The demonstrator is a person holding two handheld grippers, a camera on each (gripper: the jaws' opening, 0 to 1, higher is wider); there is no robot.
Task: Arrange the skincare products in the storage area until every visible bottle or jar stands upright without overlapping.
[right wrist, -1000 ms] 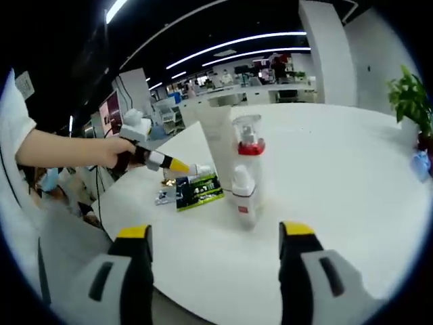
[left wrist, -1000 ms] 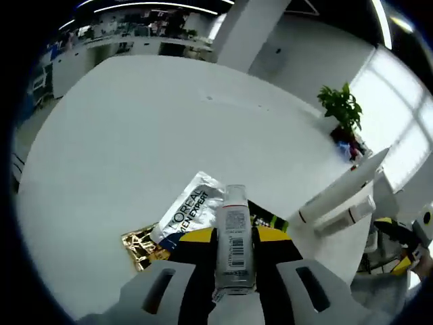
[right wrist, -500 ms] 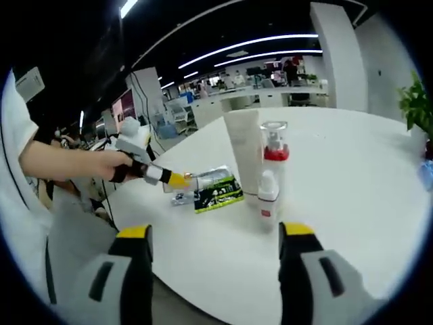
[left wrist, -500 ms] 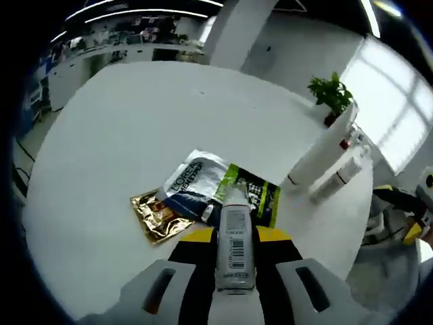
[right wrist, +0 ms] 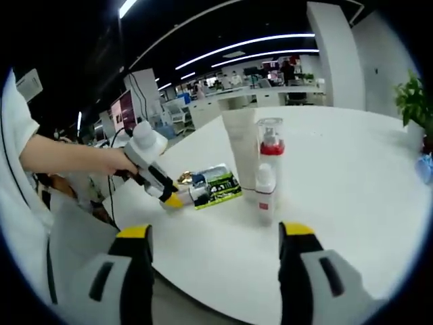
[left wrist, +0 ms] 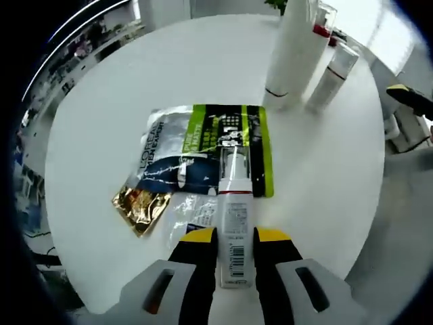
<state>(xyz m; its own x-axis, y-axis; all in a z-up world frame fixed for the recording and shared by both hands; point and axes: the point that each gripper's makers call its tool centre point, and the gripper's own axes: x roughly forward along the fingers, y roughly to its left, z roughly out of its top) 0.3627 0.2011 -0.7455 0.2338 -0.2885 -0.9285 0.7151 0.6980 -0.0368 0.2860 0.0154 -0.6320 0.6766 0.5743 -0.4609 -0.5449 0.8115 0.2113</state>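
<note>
My left gripper [left wrist: 235, 237] is shut on a small white bottle [left wrist: 235, 203] with a barcode label, its cap pointing down over a pile of flat sachets [left wrist: 223, 139]. Behind the pile stand a tall white tube [left wrist: 291, 51], a clear-capped bottle with a red collar [left wrist: 323, 15] and a small white bottle with a red band [left wrist: 331, 71]. In the right gripper view the tube [right wrist: 238, 145], red-collared bottle [right wrist: 269, 145] and small bottle [right wrist: 265, 193] stand upright close together. There the left gripper [right wrist: 174, 200], held by a hand, dips to the sachets [right wrist: 216, 186]. My right gripper [right wrist: 214, 233] is open, short of the table.
The round white table [left wrist: 325, 169] holds a silver sachet [left wrist: 162, 152], a gold one [left wrist: 139, 203] and a green-and-black one [left wrist: 254, 135], overlapping. A potted plant [right wrist: 413, 101] stands at the table's far right. An office with desks lies behind.
The left gripper has tilted down and come low over the sachets, still holding the bottle. The right gripper stays open and about where it was.
</note>
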